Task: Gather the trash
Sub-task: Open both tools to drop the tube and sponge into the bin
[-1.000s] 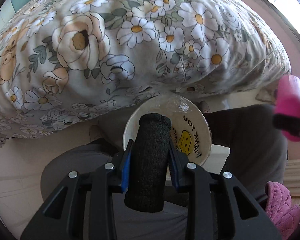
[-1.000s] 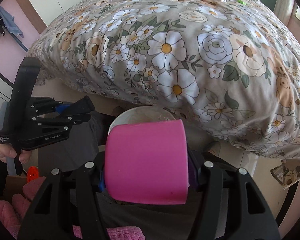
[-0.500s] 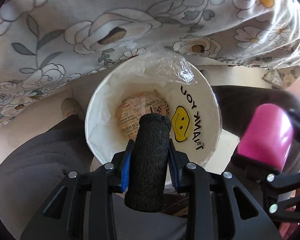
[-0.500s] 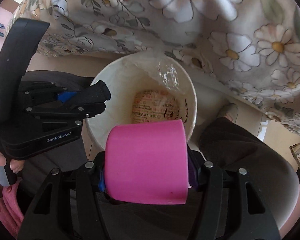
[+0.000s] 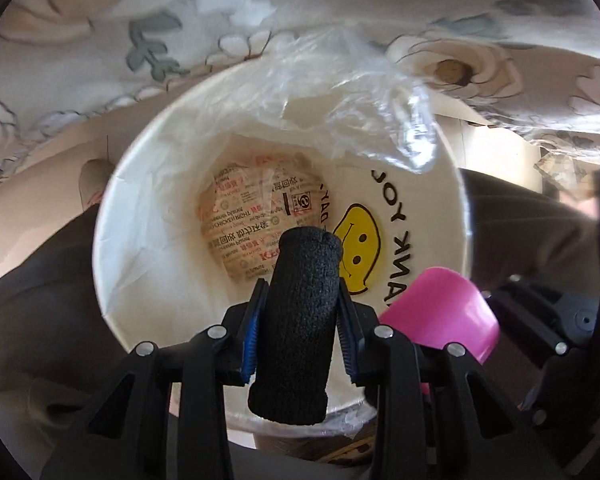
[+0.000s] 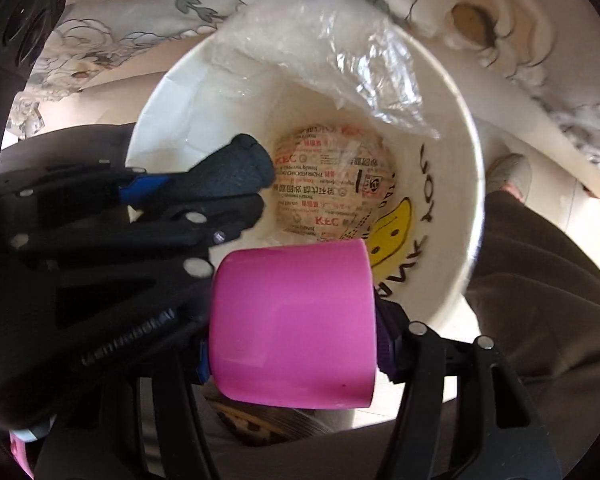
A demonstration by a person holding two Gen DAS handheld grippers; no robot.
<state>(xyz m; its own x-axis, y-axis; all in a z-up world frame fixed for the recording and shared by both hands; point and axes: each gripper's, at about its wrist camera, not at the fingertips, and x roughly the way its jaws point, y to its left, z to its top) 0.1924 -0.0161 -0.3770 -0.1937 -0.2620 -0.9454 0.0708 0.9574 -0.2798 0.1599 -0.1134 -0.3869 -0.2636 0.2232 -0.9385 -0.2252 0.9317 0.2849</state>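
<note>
Both grippers are now lower, pointing steeply into the white paper bucket (image 5: 112, 280). Left gripper (image 5: 300, 300) is clamping a black foam roll (image 5: 300, 320); right gripper (image 6: 292, 332), at 4 o'clock, is clamping a pink cup (image 6: 292, 320).

Near rim of the white bin (image 5: 112, 216) masked by the black foam tube (image 5: 300, 320) and left gripper (image 5: 300, 312); KFC wrapper (image 6: 332, 188) partly covered by clear plastic film (image 6: 340, 40); "THANK YOU" lettering cut short behind the pink cup (image 6: 292, 324); floral bedspread (image 5: 340, 0) blurred
</note>
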